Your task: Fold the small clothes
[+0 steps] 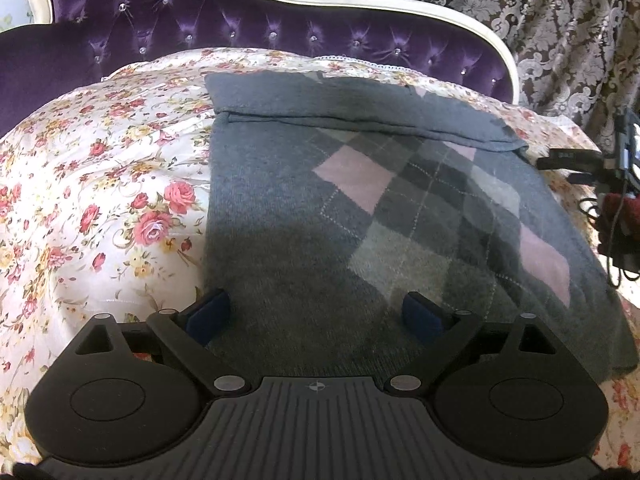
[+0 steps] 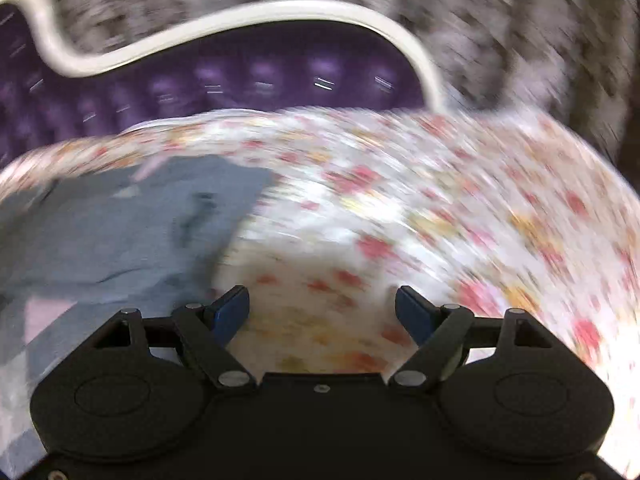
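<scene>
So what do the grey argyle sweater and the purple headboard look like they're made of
Grey argyle sweater with pink diamonds: probably knitted wool or a wool blend, given its matte, fuzzy surface. Purple tufted headboard: likely velvet with a soft sheen, with shiny crystal-like buttons in the dimples and a glossy cream frame.

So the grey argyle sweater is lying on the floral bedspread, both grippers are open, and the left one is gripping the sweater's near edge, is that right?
Not quite. The left gripper is not gripping anything: the left wrist view shows its jaws spread wide over the grey argyle sweater. The rest holds: the sweater lies on the floral bedspread, and the right gripper is open too.
</scene>
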Tool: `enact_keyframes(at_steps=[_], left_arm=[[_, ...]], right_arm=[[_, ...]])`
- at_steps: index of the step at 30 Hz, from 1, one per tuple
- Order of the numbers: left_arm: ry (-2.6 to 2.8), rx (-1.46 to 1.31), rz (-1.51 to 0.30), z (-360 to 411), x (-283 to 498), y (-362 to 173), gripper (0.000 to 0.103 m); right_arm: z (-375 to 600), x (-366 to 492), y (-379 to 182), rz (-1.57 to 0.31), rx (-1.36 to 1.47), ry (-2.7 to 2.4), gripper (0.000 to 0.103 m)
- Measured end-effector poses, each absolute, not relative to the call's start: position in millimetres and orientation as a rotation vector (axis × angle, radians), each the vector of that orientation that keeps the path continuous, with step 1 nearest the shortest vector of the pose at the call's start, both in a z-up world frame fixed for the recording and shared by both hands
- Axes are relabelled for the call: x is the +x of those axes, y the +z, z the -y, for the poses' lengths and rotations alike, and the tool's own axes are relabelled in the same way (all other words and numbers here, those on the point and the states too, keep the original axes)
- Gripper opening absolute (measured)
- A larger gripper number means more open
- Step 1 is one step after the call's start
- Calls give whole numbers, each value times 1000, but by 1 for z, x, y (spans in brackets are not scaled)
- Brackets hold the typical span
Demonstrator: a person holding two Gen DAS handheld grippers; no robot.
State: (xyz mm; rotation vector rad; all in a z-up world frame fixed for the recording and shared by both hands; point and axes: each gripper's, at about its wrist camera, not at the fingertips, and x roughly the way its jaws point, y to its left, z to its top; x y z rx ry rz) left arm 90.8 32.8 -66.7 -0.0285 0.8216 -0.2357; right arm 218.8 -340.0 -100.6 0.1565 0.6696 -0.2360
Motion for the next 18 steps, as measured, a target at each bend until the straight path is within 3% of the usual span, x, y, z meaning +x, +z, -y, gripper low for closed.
enact_keyframes(at_steps=[8, 18], left_arm=[[-230, -22, -820, -30, 91, -66, 95], [-232, -17, -799, -30, 90, -69, 99]], right_arm=[[327, 221, -66, -555, 205, -106, 82], [320, 279, -100, -699, 161, -181, 85]])
